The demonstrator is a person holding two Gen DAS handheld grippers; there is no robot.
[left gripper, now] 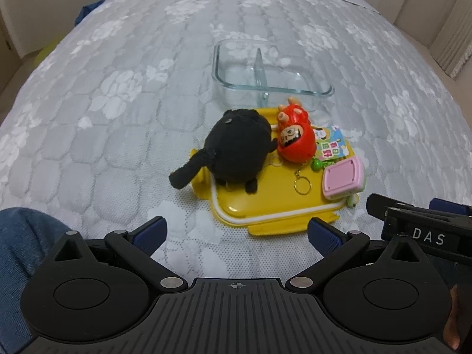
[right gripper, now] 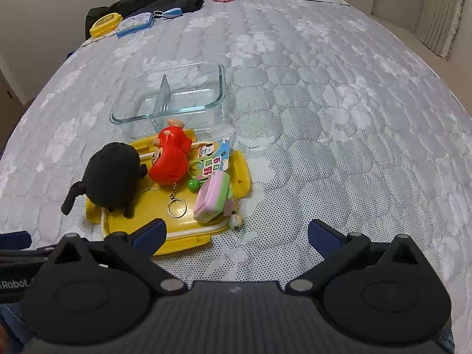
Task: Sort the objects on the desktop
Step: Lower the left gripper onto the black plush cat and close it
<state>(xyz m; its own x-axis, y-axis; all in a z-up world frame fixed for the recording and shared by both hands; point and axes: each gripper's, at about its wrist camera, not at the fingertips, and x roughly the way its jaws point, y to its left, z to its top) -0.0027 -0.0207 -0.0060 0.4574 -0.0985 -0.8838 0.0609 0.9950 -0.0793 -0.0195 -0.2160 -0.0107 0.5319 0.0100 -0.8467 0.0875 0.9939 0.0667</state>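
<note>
At centre frame, on the yellow lid [left gripper: 265,206] before the empty glass container [left gripper: 265,70], lay the toys, so both spread, empty claws, left claw [left gripper: 236,233] and right claw [right gripper: 236,233], seemingly needed one clean single-toy pinch.

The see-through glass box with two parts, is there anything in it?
Empty. Through the clear divided glass container both compartments show only the grey patterned mattress beneath.
</note>
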